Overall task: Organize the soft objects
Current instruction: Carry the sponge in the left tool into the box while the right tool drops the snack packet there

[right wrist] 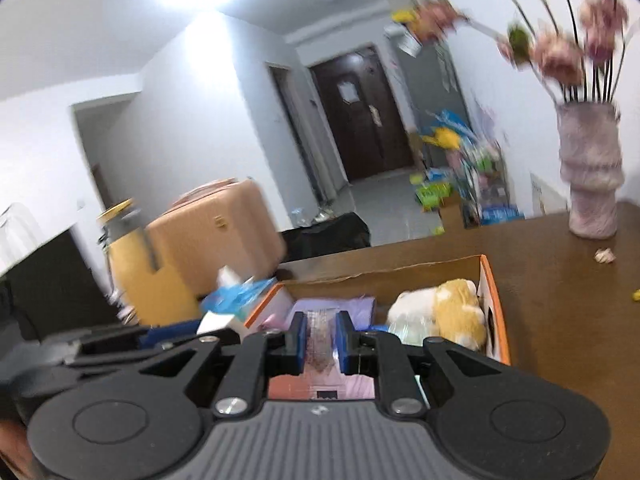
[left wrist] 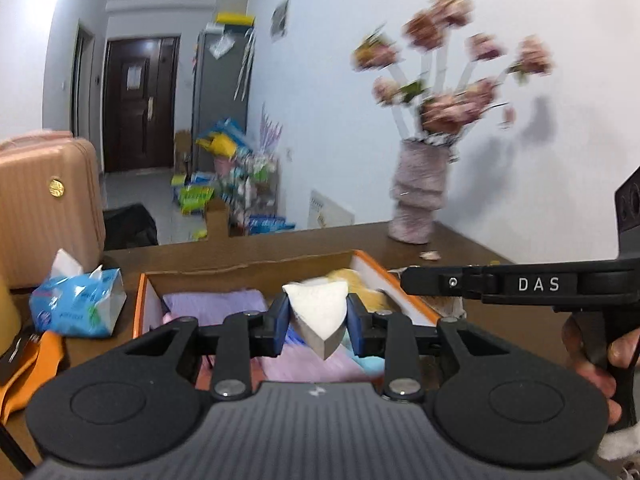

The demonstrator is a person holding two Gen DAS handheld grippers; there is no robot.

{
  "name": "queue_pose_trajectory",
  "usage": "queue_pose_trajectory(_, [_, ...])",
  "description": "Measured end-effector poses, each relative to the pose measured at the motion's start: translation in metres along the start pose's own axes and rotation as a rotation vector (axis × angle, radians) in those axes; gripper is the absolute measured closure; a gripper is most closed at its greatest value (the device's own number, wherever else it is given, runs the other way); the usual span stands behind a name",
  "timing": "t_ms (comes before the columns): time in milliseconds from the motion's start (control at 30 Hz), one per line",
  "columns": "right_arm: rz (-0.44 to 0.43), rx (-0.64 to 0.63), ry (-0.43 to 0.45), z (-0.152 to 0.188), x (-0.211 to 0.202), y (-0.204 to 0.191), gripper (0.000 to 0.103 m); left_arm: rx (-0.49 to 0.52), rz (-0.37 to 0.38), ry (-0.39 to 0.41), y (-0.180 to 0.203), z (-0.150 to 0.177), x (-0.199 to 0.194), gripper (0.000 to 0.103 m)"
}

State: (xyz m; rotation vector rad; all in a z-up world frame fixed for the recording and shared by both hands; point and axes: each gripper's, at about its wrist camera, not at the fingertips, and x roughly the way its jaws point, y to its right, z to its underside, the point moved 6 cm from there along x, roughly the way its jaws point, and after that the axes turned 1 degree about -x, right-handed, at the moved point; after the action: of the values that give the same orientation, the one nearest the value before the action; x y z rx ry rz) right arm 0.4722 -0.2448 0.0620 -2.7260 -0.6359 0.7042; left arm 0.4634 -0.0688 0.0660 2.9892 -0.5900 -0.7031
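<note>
My left gripper is shut on a white wedge-shaped sponge and holds it above an open orange cardboard box. The box holds lilac cloth and a yellow and white plush toy. My right gripper is over the same box, jaws narrowly apart with only a blurred see-through strip between them; whether it grips anything I cannot tell. The right gripper's body shows at the right of the left wrist view. The left gripper's body shows at the left of the right wrist view.
A blue tissue pack lies left of the box on the brown table. A pink vase of flowers stands at the back right. A pink suitcase is at the left. An orange strap lies at the left edge.
</note>
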Motion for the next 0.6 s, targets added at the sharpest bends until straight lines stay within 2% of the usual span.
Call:
queue_pose_trajectory(133, [-0.003, 0.070, -0.100, -0.027, 0.088, 0.026, 0.088, -0.055, -0.015, -0.105, -0.035, -0.020, 0.081, 0.073])
queue_pose_trajectory(333, [0.062, 0.112, -0.204, -0.029, 0.183, 0.052, 0.085, -0.109, -0.075, -0.202, -0.072, -0.020, 0.165, 0.071])
queue_pose_trajectory(500, [0.086, 0.162, -0.244, -0.016, 0.213, 0.073, 0.083, -0.120, -0.074, -0.247, -0.085, -0.010, 0.193, 0.064])
queue_pose_trajectory(600, [0.097, 0.187, -0.239, -0.016, 0.216, 0.083, 0.078, -0.133, -0.076, -0.252, -0.086, -0.008, 0.199, 0.052])
